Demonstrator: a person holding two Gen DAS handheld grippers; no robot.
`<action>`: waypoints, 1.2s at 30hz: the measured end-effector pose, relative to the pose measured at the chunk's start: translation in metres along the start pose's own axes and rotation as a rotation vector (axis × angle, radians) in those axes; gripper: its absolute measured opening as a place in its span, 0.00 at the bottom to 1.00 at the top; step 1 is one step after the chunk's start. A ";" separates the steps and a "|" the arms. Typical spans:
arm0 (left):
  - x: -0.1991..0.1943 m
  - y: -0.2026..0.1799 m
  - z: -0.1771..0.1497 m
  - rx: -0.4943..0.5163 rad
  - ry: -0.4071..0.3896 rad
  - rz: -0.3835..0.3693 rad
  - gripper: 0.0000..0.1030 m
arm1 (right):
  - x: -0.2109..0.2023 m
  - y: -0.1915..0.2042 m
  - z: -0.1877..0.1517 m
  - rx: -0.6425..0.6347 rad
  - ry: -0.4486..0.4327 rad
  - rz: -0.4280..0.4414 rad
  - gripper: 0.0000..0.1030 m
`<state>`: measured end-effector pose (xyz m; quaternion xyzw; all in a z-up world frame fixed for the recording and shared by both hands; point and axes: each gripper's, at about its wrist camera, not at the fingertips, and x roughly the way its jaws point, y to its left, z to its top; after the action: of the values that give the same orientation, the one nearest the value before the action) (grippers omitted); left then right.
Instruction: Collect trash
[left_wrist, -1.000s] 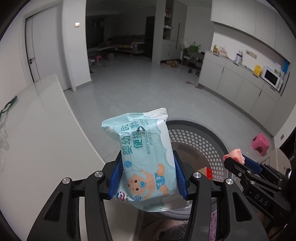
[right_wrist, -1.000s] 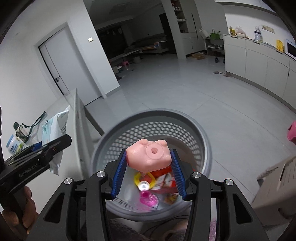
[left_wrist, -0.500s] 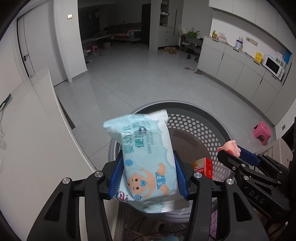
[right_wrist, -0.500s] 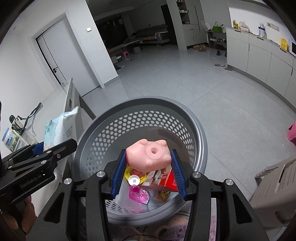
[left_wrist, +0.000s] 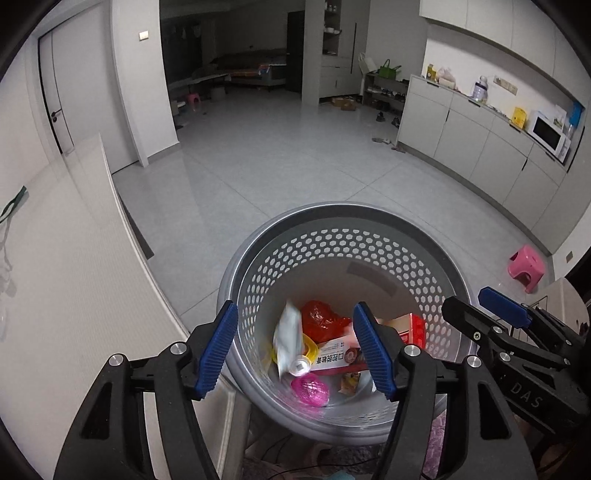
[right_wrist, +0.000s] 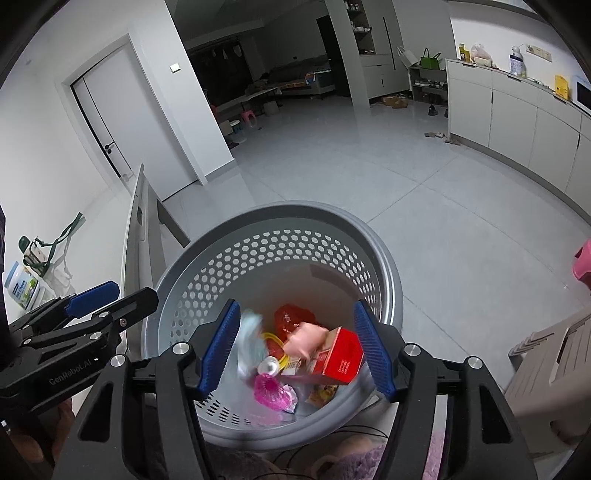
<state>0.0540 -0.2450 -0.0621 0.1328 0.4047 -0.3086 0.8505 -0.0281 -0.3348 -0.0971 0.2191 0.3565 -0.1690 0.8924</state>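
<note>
Grey perforated basket (left_wrist: 343, 236) under both grippers, seen first from the left wrist. Left gripper (left_wrist: 295, 349) with jaws just opened, wide now and holding nothing between the blue pads. Wipes packet (left_wrist: 290, 341), clamped there half a second ago, now blurred and on edge among the trash near the left wall of the basket, apparently mid-fall or just landed. Beside it a red wrapper (left_wrist: 319, 319), a yellow ring, a pink mesh ball (left_wrist: 309, 391) and a red carton (left_wrist: 369, 345). Chinese characters on the carton's white side, too blurred to read with confidence. "DAS" legible on the right gripper's black body at the lower right edge.

From the right wrist: right gripper (right_wrist: 295, 349) likewise just opened, jaws wide and empty. Pink rubbery toy (right_wrist: 306, 338), held a moment ago, now lying in the basket against the red carton (right_wrist: 338, 356). Wipes packet a pale blue smear (right_wrist: 247, 341) at the left wall. "GenRobot.AI" printed on the left gripper's body at the left edge. Both pieces delivered, so judged free for the next pickup.
</note>
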 end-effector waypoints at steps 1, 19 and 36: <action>-0.001 0.001 -0.001 -0.003 -0.002 0.002 0.62 | 0.000 0.000 0.000 0.000 0.001 0.001 0.60; -0.010 0.012 -0.003 -0.038 -0.029 0.024 0.73 | -0.001 0.005 -0.003 -0.007 0.006 0.006 0.60; -0.020 0.010 -0.006 -0.041 -0.052 0.045 0.83 | -0.004 0.004 -0.001 -0.005 0.003 0.008 0.60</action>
<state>0.0469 -0.2256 -0.0508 0.1164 0.3858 -0.2842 0.8699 -0.0299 -0.3300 -0.0938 0.2184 0.3574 -0.1641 0.8931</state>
